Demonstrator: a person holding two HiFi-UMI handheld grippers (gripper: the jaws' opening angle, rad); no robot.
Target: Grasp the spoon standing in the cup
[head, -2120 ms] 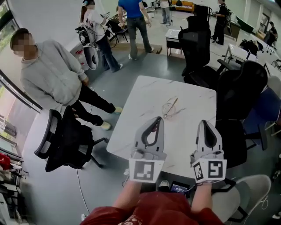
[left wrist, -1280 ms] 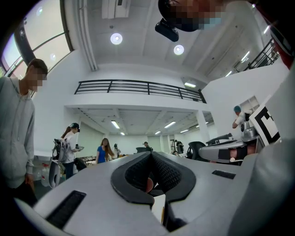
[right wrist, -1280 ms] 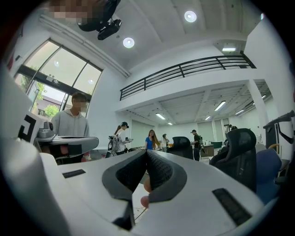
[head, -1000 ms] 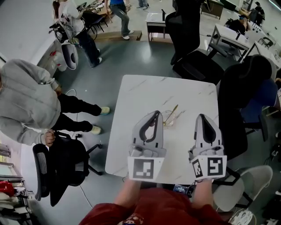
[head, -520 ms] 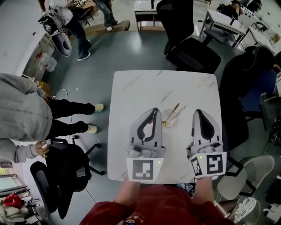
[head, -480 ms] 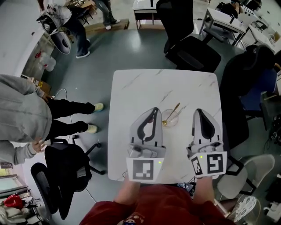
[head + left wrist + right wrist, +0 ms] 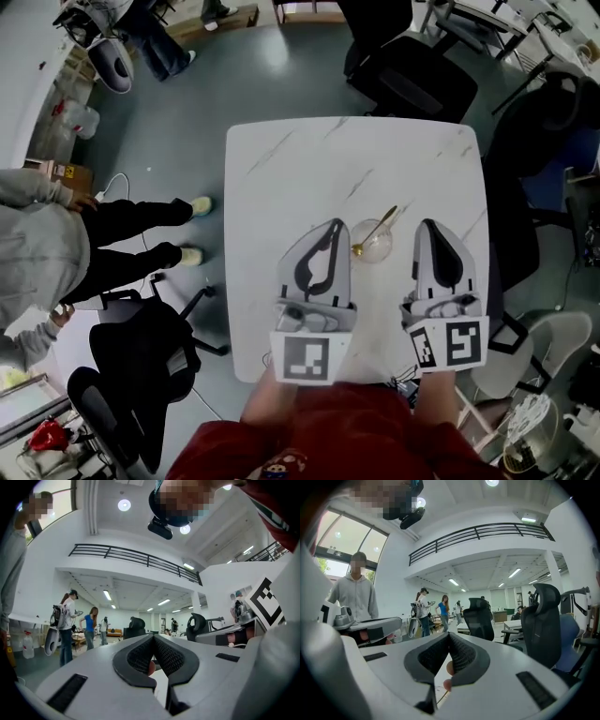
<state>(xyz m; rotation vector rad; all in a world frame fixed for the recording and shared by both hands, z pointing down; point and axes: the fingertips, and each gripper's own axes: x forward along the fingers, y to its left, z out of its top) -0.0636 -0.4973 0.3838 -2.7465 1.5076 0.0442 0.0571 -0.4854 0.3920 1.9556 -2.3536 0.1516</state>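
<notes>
Clear glass: the cup stands upright on the white marbled table, in the near right part of the top.
Gold: the spoon stands in the cup, bowl down, its handle leaning out over the rim toward the far right.
Left side: the left gripper has its jaws pressed together with nothing between them. Its tip is just left of the cup and clear of it.
Right side: the right gripper is likewise clenched and empty, its tip just right of the cup and not touching.
Between: cup and spoon lie between the two closed tips, and the handle tilts toward the right gripper.
Floor: a person in grey stands beside a black office chair, left of the table.
</notes>
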